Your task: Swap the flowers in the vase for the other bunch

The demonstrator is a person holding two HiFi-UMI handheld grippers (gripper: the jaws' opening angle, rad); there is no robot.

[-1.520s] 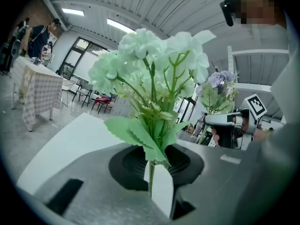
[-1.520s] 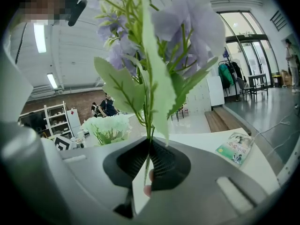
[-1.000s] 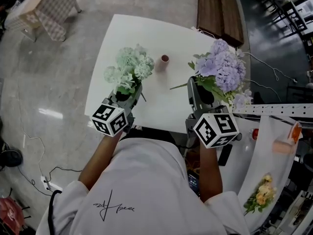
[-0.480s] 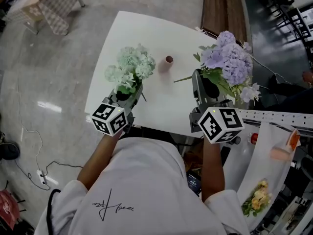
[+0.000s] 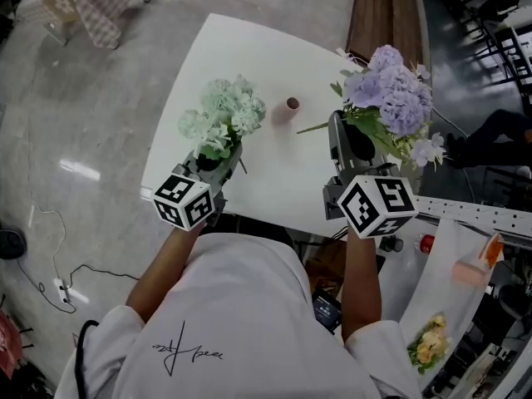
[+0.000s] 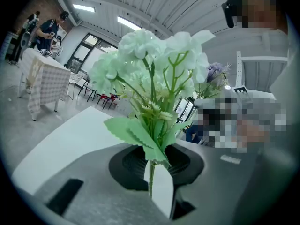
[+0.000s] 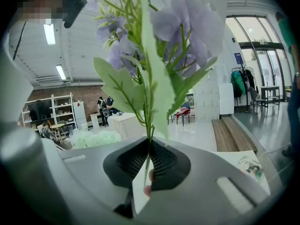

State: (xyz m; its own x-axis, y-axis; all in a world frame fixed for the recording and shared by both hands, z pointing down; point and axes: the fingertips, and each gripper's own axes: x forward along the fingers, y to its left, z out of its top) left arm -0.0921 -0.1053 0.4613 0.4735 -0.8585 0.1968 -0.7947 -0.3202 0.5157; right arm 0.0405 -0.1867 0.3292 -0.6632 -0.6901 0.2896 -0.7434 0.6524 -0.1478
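While L hand-held gripper [image 5: 218, 160] pinches green bunch [image 5: 221, 113], R hand-held gripper [image 5: 350, 145] pinches purple bunch [image 5: 392, 98] (vase [image 5: 291, 105] btw).

I count two hand-held grippers: my left hand-held gripper [image 5: 223, 155] and my right hand-held gripper [image 5: 341, 131]. There are two bunches of flowers, one pale green bunch [image 5: 223, 110] and one purple bunch [image 5: 391, 94]. I see one small vase [image 5: 290, 106] and one white desk [image 5: 249, 48].

a pale green bunch [image 5: 221, 113] and a lilac bunch [image 5: 391, 96] are seen. the table [image 5: 249, 56] is coloured white, the vase [image 5: 291, 105] pink.
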